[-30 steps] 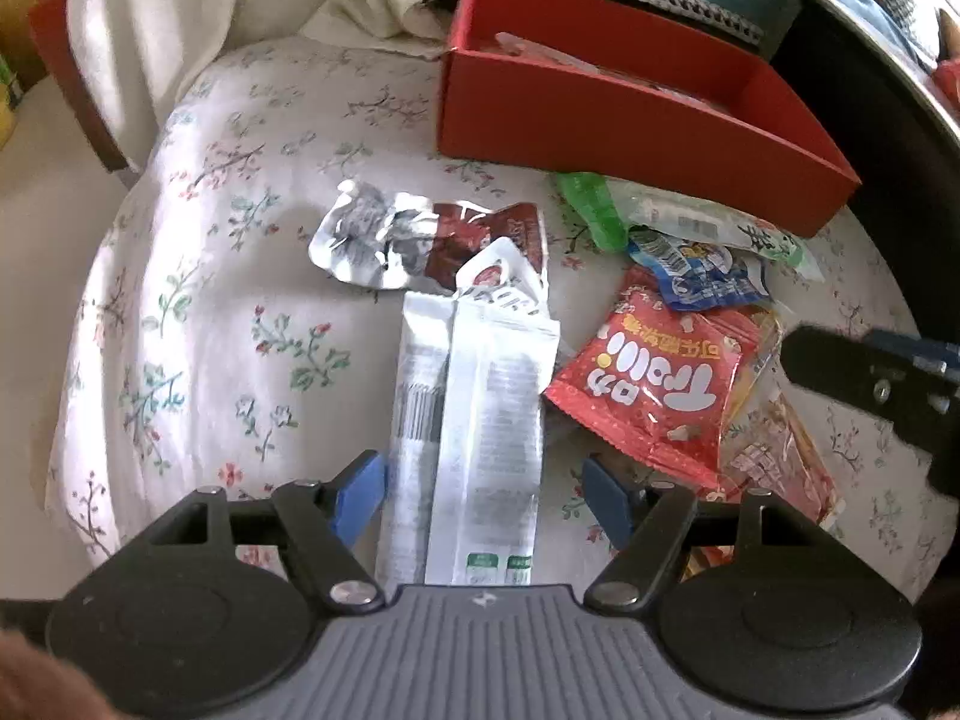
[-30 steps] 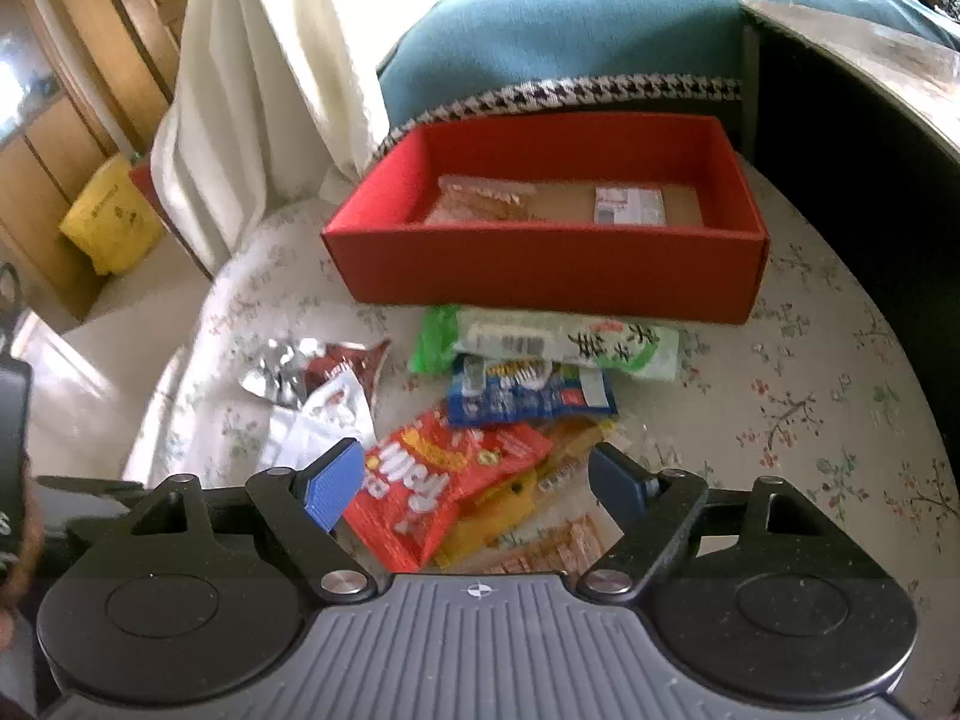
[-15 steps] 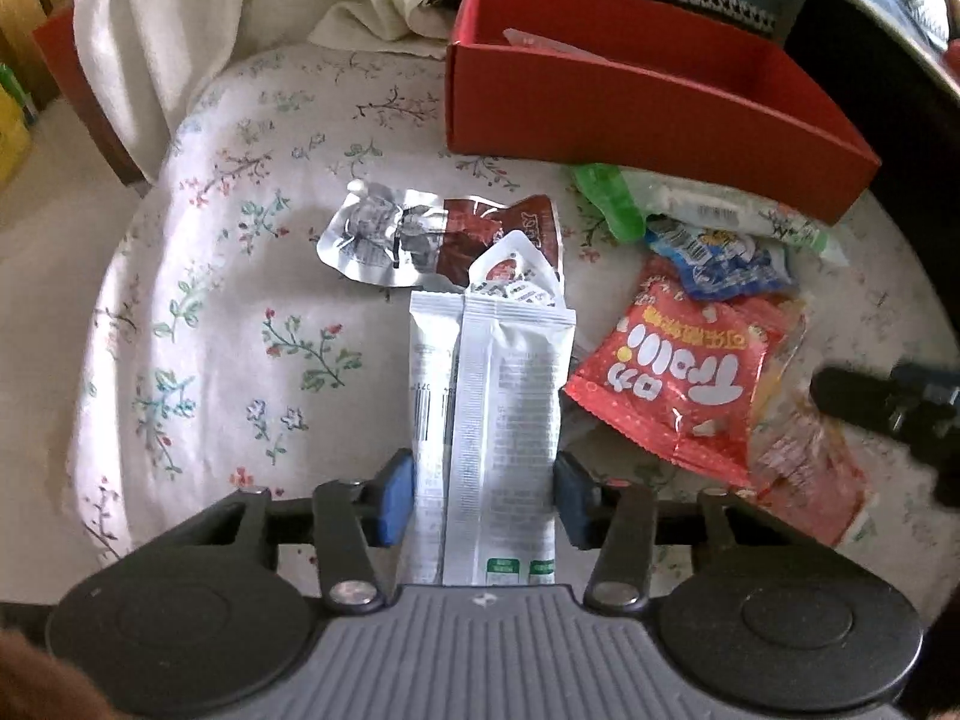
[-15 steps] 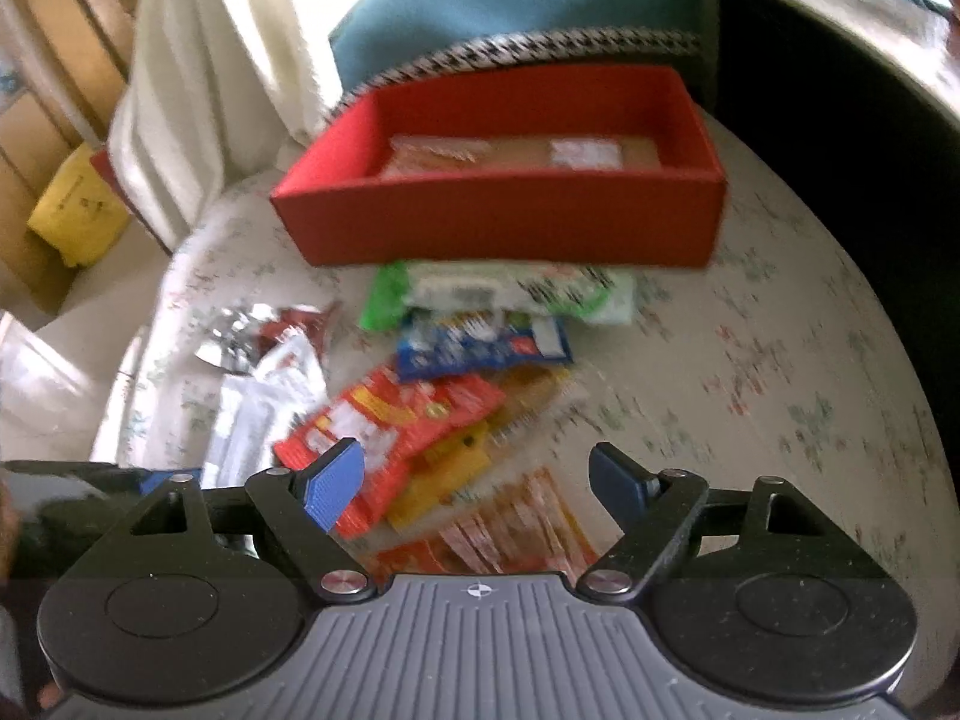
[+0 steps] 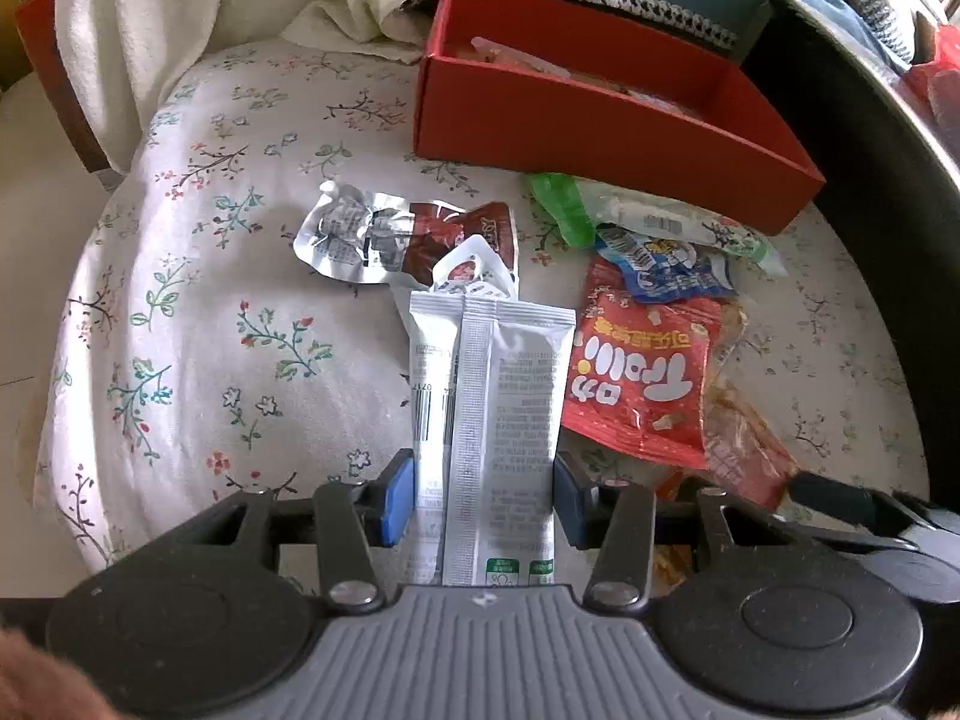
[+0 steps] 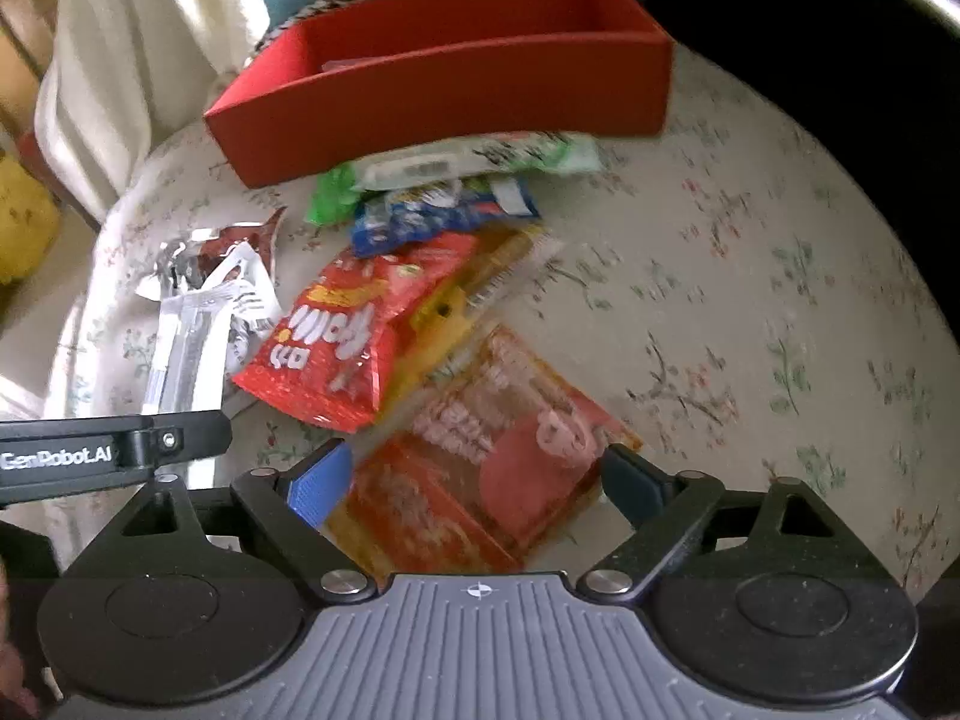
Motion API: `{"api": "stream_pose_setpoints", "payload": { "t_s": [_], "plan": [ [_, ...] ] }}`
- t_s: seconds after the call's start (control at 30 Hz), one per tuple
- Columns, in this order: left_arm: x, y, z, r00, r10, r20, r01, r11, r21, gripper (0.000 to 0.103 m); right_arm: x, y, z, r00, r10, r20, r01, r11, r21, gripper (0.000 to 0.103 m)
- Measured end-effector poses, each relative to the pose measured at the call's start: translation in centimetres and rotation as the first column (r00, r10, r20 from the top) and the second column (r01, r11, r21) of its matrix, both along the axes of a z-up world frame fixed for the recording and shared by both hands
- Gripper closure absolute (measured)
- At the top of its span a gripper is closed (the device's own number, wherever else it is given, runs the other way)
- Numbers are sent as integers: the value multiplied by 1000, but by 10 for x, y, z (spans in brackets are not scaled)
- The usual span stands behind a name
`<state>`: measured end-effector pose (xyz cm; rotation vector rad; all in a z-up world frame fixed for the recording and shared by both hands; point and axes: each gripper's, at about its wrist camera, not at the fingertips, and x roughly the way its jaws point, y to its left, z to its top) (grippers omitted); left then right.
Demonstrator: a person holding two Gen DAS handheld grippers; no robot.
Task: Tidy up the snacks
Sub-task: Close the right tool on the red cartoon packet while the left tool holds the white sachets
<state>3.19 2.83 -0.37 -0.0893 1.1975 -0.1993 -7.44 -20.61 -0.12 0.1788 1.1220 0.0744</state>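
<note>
My left gripper is shut on the near end of a long white snack packet that lies on the flowered cloth. The same white packet shows at the left of the right wrist view. My right gripper hangs just over an orange-red clear snack pack; its jaws are opening and straddle the pack's near end, pads apart from it. A red snack bag lies between the two. The red box stands at the back with a few packs inside.
A silver and brown pouch, a green packet, a blue packet and a yellow pack lie before the box. The round table's cloth drops off at left. A dark cabinet stands at right, a white draped cloth behind.
My left gripper's jaws closed onto the white packet. The right gripper came down and forward over the orange-red pack and its jaws spread wider.
</note>
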Motion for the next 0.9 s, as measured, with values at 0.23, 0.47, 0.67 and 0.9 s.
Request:
{"api": "stream_pose_setpoints", "payload": {
  "t_s": [0.23, 0.47, 0.67, 0.9],
  "plan": [
    [-1, 5, 2, 1000, 2, -8, -2, 999, -38, 62, -1, 10, -8, 995, 99, -2, -98, 982, -161, 7],
    [-3, 1, 3, 1000, -18, -15, 18, 998, -54, 62, -8, -6, -7, 971, 218, -102, -237, 942, -238, 5],
    [-2, 0, 2, 1000, -21, -22, 20, 998, -52, 62, -6, -32, -7, 989, 101, -107, -122, 970, -209, 5],
    [-1, 0, 0, 999, -21, -36, 19, 998, -62, 62, -9, -59, -17, 988, -89, -124, 82, 994, -66, 3]
  ]
}}
